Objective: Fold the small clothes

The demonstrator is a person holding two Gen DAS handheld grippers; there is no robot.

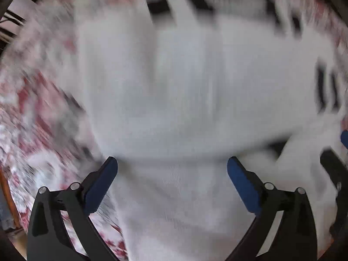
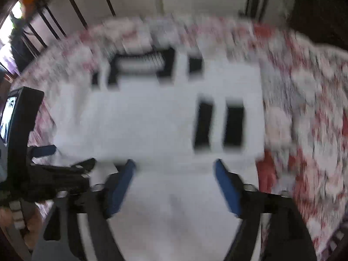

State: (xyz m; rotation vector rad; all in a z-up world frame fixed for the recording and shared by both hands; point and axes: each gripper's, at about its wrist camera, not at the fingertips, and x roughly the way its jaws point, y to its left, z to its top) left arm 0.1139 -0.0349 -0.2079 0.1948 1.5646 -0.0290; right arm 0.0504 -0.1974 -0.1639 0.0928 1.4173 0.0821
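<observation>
From my left wrist camera I see the red-and-white patterned cover (image 1: 32, 113) at the far left, smeared by motion blur, and the white garment (image 1: 184, 82) spread flat on it across the middle of the frame. My left gripper (image 1: 171, 169) hangs over the near part of the cloth with its blue pads (image 1: 102, 184) standing wide apart; white fabric shows in the gap, but I cannot see either pad pressing on it. Further right, black stripes (image 1: 326, 89) mark the garment near its right edge, and at the far right edge a bit of my other tool's black frame shows.

From my right wrist camera, at the far left, the left tool's black body (image 2: 24, 130) comes into frame. The garment (image 2: 152, 119) lies in the middle, on the same patterned cover (image 2: 304, 108), with two short black bars (image 2: 219, 126) on its right half and more black blocks along its far edge. My right gripper (image 2: 176, 167) is spread wide above the near hem, nothing clamped between its pads.

The black marks could be lettering or plain stripes; with this blur I can read no brand, label or word on the cloth
</observation>
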